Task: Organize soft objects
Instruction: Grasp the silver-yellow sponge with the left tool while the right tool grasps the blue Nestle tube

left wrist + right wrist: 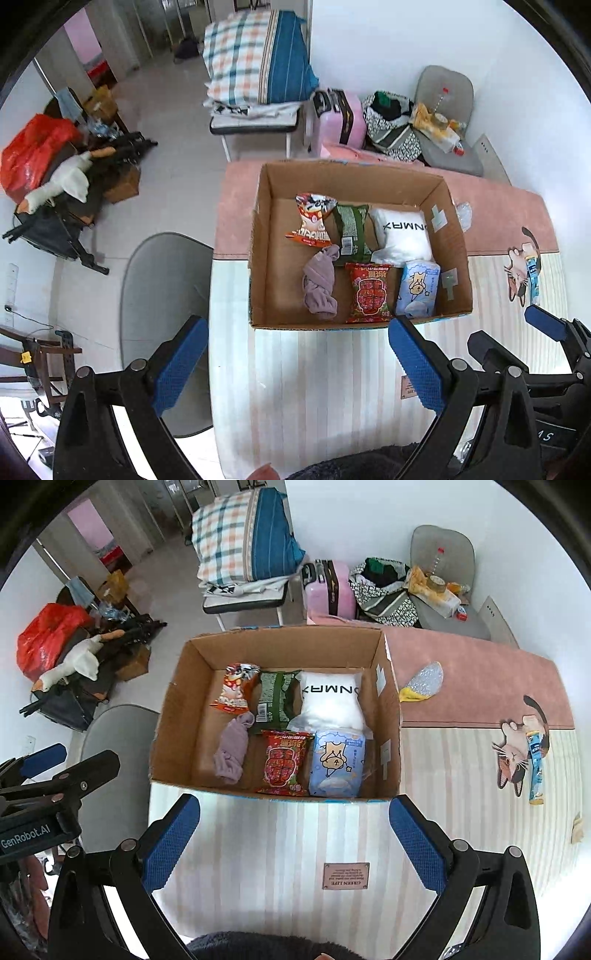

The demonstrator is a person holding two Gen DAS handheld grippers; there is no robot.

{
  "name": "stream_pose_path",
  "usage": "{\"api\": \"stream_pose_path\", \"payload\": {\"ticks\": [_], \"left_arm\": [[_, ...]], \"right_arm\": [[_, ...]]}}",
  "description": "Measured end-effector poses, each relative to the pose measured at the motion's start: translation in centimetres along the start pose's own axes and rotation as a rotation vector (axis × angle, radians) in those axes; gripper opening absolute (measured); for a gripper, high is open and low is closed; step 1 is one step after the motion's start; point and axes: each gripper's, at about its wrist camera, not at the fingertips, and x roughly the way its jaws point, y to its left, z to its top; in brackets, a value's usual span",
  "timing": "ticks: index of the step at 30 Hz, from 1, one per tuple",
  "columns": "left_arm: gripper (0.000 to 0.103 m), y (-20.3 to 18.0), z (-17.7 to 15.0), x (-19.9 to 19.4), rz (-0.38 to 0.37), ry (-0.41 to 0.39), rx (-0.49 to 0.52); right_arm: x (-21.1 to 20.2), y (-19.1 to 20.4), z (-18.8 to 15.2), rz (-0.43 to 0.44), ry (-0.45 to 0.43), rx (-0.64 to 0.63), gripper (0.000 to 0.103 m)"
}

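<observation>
An open cardboard box stands on the table. In it lie an orange snack bag, a green snack bag, a white pillow pack, a purple cloth, a red snack bag and a blue tissue pack. A silver and yellow bag lies right of the box. My left gripper and right gripper are open and empty, just in front of the box.
The table has a pink and striped mat with a cat picture and a blue tube. A grey chair stands left of the table. Behind are a pink suitcase, a bags-laden chair and bedding.
</observation>
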Motion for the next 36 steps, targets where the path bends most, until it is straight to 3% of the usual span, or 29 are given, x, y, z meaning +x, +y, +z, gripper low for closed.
{"api": "stream_pose_path", "payload": {"ticks": [10, 17, 23, 29, 36], "left_arm": [[0.1, -3.4, 0.1, -2.5, 0.04, -0.045, -0.021], [0.1, -12.4, 4.5, -0.1, 0.1, -0.079, 0.118], [0.1, -25.0, 10.0, 6.5, 0.102, -0.033, 0.346], [0.1, -36.7, 13.3, 17.3, 0.145, 0.132, 0.567], [0.1, -41.9, 14.3, 28.9, 0.207, 0.356, 0.643]], "right_arm": [[-3.4, -3.2, -0.4, 0.082, -0.055, 0.021, 0.103], [-3.7, -12.6, 0.7, 0.042, -0.108, 0.152, 0.103], [-1.1, -26.4, 1.0, -0.097, -0.058, 0.329, 0.103], [4.0, -41.6, 0.1, -0.224, 0.056, 0.525, 0.103], [11.7, -53.2, -0.1, -0.245, 0.199, 0.643, 0.103]]}}
